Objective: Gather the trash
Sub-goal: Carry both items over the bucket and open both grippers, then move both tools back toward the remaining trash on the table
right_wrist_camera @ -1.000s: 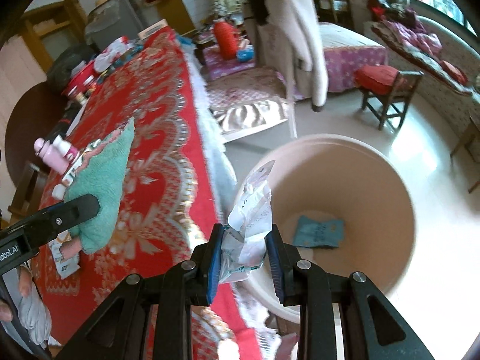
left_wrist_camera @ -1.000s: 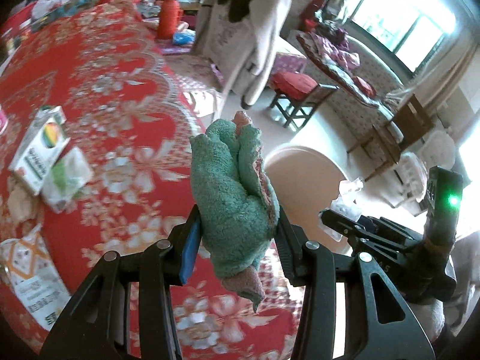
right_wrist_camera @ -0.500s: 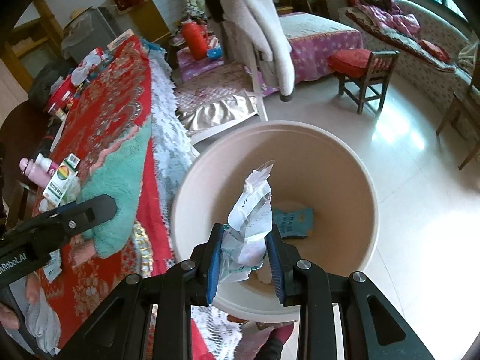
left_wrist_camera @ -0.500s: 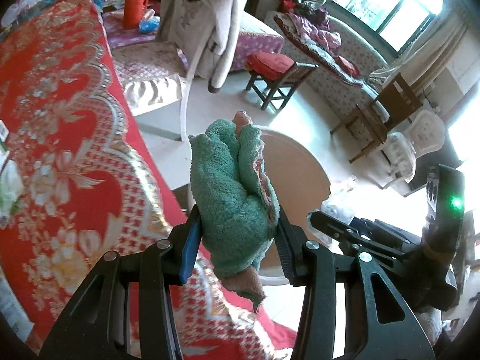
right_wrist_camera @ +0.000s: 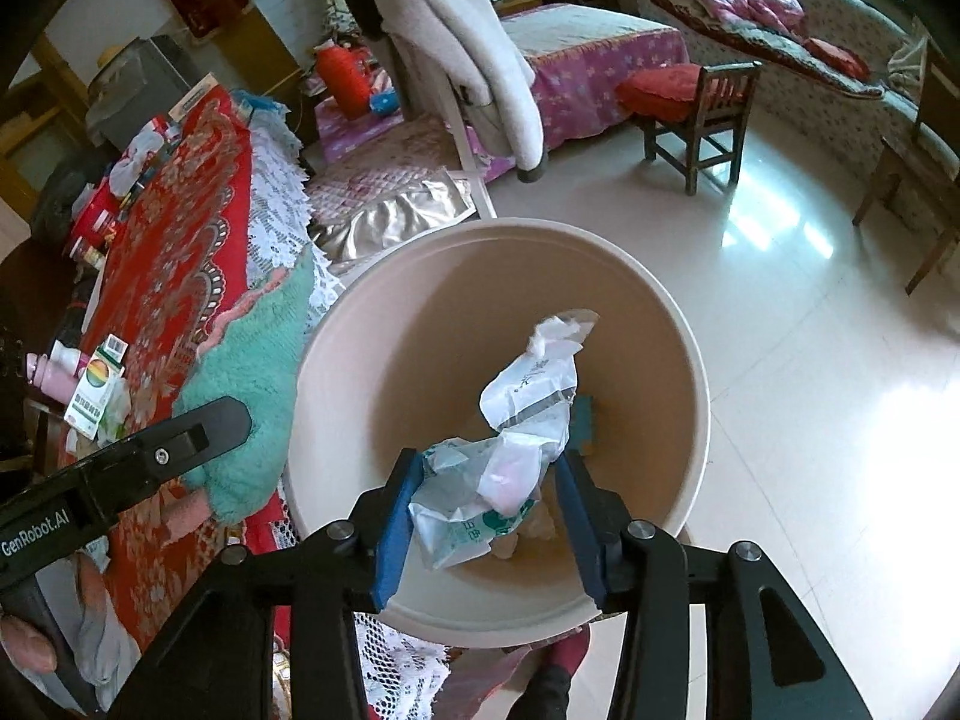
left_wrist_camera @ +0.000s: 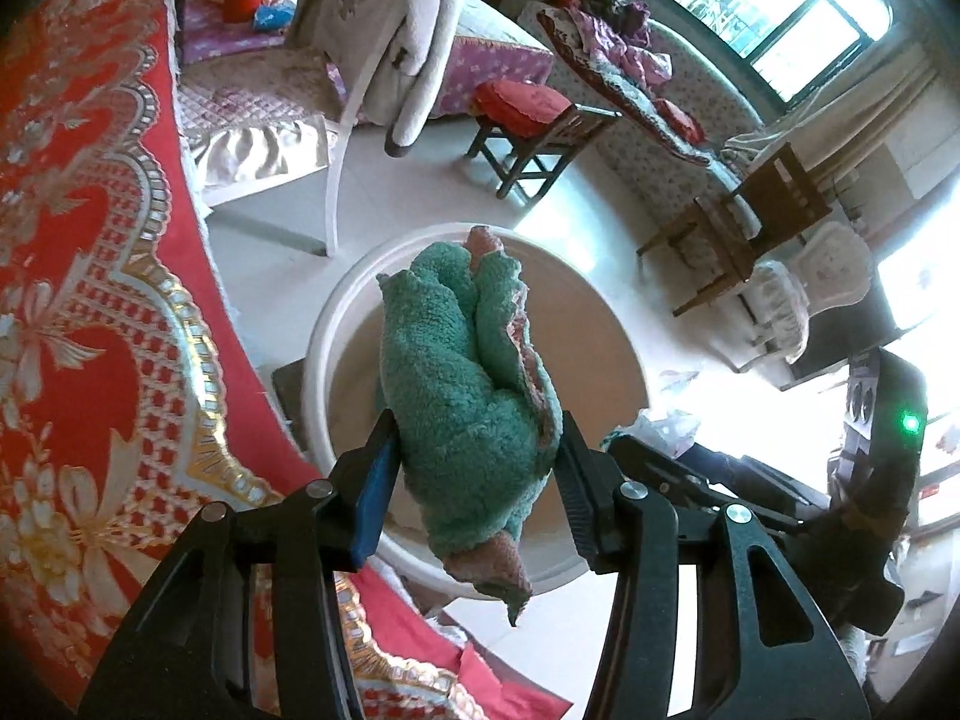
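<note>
My left gripper (left_wrist_camera: pixel 474 480) is shut on a green terry cloth (left_wrist_camera: pixel 462 384) with pink edging, held over the near rim of the beige bin (left_wrist_camera: pixel 318 360). In the right wrist view the cloth (right_wrist_camera: pixel 252 384) shows beside the bin's left rim. My right gripper (right_wrist_camera: pixel 489 516) is over the bin (right_wrist_camera: pixel 696 372) with its jaws spread wider; the crumpled clear plastic wrapper (right_wrist_camera: pixel 516 438) still sits between the pads, loosely. A blue packet (right_wrist_camera: pixel 585 423) lies at the bin's bottom.
The red patterned tablecloth (left_wrist_camera: pixel 78 276) with a white lace edge (right_wrist_camera: pixel 276 198) borders the bin on the left. A small box (right_wrist_camera: pixel 93 393) and bottles lie on it. A chair with a white coat (right_wrist_camera: pixel 456 42), a red-cushioned stool (right_wrist_camera: pixel 690 102) and a bed stand beyond.
Both grippers moved from the table edge to above the bin. The right jaws have spread apart around the wrapper. The left gripper still clamps the cloth.
</note>
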A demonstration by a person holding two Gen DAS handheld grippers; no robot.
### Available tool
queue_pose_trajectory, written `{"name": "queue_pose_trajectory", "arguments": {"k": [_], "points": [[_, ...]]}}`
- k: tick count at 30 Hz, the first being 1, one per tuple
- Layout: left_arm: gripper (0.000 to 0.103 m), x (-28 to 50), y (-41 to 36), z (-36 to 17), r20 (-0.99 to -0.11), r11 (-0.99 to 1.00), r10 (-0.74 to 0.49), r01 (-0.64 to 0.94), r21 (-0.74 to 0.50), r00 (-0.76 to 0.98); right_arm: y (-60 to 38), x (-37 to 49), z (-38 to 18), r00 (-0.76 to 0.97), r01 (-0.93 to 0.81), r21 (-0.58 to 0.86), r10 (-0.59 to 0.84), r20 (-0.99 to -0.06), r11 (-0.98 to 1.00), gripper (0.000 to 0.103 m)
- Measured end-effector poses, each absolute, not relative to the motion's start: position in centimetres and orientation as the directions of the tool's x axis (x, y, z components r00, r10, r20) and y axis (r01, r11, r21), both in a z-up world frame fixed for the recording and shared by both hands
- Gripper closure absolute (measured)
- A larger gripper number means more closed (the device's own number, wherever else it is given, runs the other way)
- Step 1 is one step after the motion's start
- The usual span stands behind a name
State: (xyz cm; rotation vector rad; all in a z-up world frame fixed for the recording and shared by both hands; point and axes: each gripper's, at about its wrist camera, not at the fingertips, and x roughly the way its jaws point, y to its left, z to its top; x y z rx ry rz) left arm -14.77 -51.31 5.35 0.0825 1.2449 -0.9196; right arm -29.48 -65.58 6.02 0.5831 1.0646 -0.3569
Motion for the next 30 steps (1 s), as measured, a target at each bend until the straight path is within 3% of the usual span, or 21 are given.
{"name": "queue_pose_trajectory", "arguments": {"k": [7, 19, 30], "points": [[0.052, -14.0, -51.4, 4.8, -0.835, 0.657, -0.55, 0.62, -0.429, 0.005, -65.7, -29.6, 5.8, 0.443, 0.542, 0.275, 0.008, -0.897, 0.794, 0.056], [0.052, -13.2, -46.4, 7.8, -0.827, 0.708, -0.538, 0.62, -0.338, 0.163, -64.5, -29.7, 6.2, 0.464, 0.532, 0.271, -0.008, -0.886, 0.802, 0.055], [0.052, -13.7, -42.7, 7.9, -0.82, 0.72, -0.54, 0.609, -0.332, 0.192, -63.6, -29.0, 6.4, 0.487, 0.514, 0.244, -0.045, -0.872, 0.822, 0.055]]}}
